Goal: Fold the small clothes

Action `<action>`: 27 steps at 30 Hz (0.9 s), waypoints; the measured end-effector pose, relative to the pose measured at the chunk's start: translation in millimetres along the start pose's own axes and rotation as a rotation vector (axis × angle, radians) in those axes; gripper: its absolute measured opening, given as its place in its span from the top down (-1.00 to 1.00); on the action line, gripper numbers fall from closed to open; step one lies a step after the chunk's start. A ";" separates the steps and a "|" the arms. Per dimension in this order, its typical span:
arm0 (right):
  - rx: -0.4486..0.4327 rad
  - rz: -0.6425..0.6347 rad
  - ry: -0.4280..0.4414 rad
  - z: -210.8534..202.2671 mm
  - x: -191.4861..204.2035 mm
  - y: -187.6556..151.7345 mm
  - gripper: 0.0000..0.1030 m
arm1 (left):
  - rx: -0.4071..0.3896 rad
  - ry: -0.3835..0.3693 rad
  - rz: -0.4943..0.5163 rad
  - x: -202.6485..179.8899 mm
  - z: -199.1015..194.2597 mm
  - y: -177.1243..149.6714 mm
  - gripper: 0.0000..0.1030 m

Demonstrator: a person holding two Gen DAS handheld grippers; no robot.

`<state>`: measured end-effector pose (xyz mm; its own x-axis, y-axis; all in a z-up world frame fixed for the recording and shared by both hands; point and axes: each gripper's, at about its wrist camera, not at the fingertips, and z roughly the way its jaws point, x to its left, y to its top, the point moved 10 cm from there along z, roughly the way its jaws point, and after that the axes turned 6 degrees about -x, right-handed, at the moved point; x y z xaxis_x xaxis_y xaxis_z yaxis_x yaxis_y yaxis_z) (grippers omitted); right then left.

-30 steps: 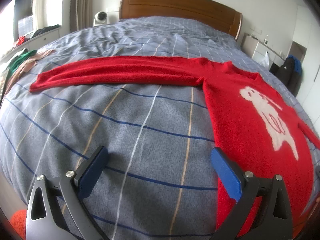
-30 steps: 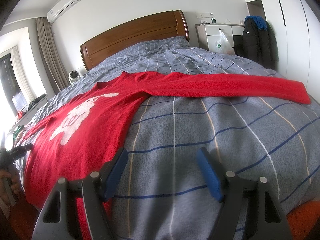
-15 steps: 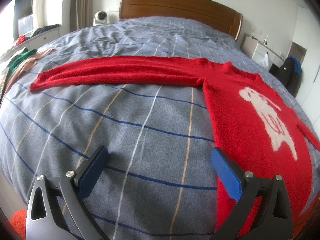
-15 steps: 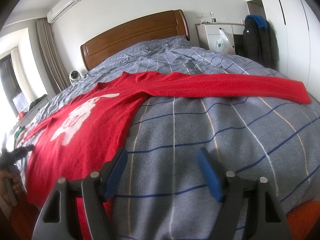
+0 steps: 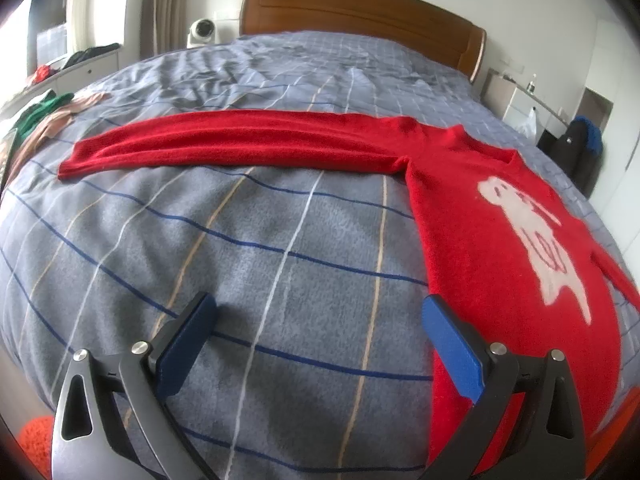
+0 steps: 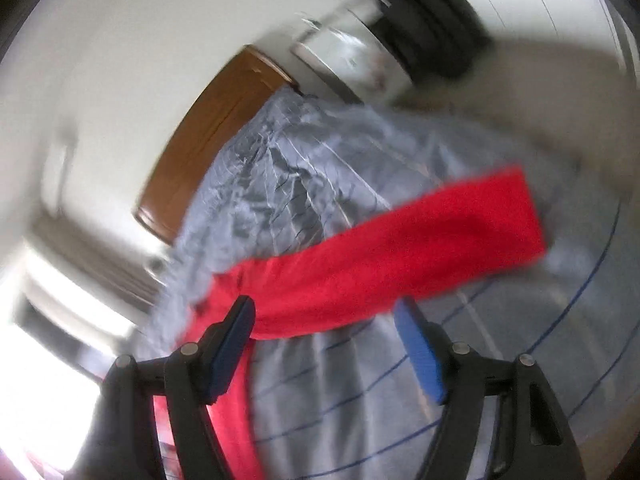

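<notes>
A red sweater (image 5: 492,248) with a white animal on its front lies flat on the grey checked bed, one sleeve (image 5: 224,146) stretched out to the left. My left gripper (image 5: 316,320) is open and empty, low over the bedcover beside the sweater's left hem. The right wrist view is blurred and tilted; it shows the other sleeve (image 6: 400,256) stretched across the bed. My right gripper (image 6: 326,320) is open and empty, just short of that sleeve near the shoulder.
The wooden headboard (image 5: 360,12) is at the far end of the bed. Loose clothes (image 5: 44,120) lie at the bed's left edge. A white bedside cabinet (image 5: 520,100) and a dark hanging jacket (image 5: 580,148) stand to the right. A round white device (image 5: 202,32) sits at the back left.
My right gripper has swung and rolled sharply, so its view is now tilted and blurred, closer to the right sleeve. My left gripper has stayed almost still.
</notes>
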<state>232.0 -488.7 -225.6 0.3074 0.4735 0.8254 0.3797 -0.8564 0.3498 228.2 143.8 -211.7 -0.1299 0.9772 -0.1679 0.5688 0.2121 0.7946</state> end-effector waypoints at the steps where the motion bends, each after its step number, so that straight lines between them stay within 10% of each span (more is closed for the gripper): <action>1: -0.002 0.060 -0.006 1.2 -10.4 0.9 -0.39 | 0.000 0.002 0.001 -0.2 0.1 -0.2 -0.99; 6: -0.110 0.315 -0.050 0.8 -67.0 17.8 -0.23 | 0.000 0.002 0.000 -0.5 0.1 -0.1 -0.99; 16: -0.174 0.286 -0.111 15.3 -78.9 49.0 -0.12 | 0.001 0.009 0.003 -1.2 1.2 -0.7 -0.99; 18: -0.124 0.232 -0.128 23.6 -74.8 51.6 0.73 | 0.000 0.007 0.001 -1.4 1.2 -0.7 -0.99; 20: -0.106 0.178 -0.164 27.9 -69.4 55.3 0.90 | -0.001 0.004 -0.003 -1.6 0.7 -0.5 -0.99; 27: -0.119 -0.257 -0.057 51.0 108.8 72.8 0.91 | -0.004 -0.034 -0.041 1.2 -4.1 2.1 -0.99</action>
<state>337.5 -489.0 -132.9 0.2643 0.6859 0.6780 0.3471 -0.7236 0.5966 225.9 145.4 -207.9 -0.1254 0.9675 -0.2195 0.5607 0.2517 0.7889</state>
